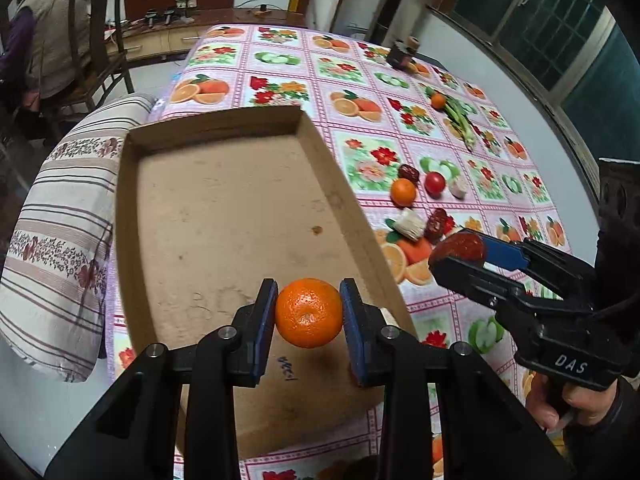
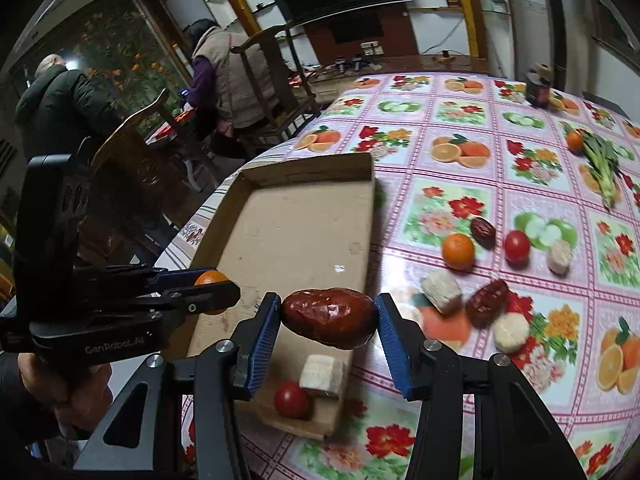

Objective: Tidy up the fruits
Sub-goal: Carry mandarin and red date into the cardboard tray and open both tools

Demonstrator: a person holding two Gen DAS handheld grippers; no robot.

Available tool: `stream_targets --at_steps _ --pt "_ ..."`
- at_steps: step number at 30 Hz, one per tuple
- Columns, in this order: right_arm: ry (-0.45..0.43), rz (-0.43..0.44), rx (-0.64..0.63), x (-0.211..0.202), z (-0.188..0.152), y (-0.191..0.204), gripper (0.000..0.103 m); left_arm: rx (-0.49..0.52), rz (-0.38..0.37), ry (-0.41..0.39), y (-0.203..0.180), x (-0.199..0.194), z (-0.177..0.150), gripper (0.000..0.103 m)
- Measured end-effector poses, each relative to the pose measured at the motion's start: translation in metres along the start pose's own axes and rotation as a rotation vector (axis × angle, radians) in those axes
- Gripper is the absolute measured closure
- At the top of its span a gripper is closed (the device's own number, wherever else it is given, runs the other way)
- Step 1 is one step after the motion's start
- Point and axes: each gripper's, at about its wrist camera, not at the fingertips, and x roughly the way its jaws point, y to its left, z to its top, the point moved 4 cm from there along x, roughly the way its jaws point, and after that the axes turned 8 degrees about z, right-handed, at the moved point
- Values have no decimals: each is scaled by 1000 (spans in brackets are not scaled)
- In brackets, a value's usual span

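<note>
Right wrist view: tomato (image 2: 291,399) and white chunk (image 2: 323,376) sit in the cardboard tray (image 2: 304,216); right gripper (image 2: 329,322) clamps a red date (image 2: 329,317), left gripper (image 1: 309,312) squeezes an orange (image 1: 309,313) above it.

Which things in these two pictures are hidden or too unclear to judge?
- Left wrist view: the near end of the cardboard tray is covered by the left gripper and its orange.
- Left wrist view: the right gripper hides most of its red date.
- Right wrist view: the dark jar at the table's far edge is too small to identify.
</note>
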Motion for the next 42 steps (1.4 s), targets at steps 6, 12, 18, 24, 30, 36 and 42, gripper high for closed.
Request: stream_targets --at_steps 6,12,18,24,30,36,42 --pt "40 23 -40 23 8 9 53 -27 25 1 18 6 7 74" --pt "120 49 -81 53 5 16 54 -45 58 29 31 22 9 74" --pt "211 36 -149 81 -10 25 54 -44 74 77 37 39 -2 74" --pt "285 22 -187 105 -23 24 54 -32 88 115 38 51 -12 74" --pt "317 21 -195 115 -29 21 53 -34 105 151 37 63 -22 73" --pt "323 10 -203 114 -29 22 53 -35 104 170 35 62 -21 72" --pt "277 1 -223 99 -24 32 44 -33 125 151 34 51 -22 43"
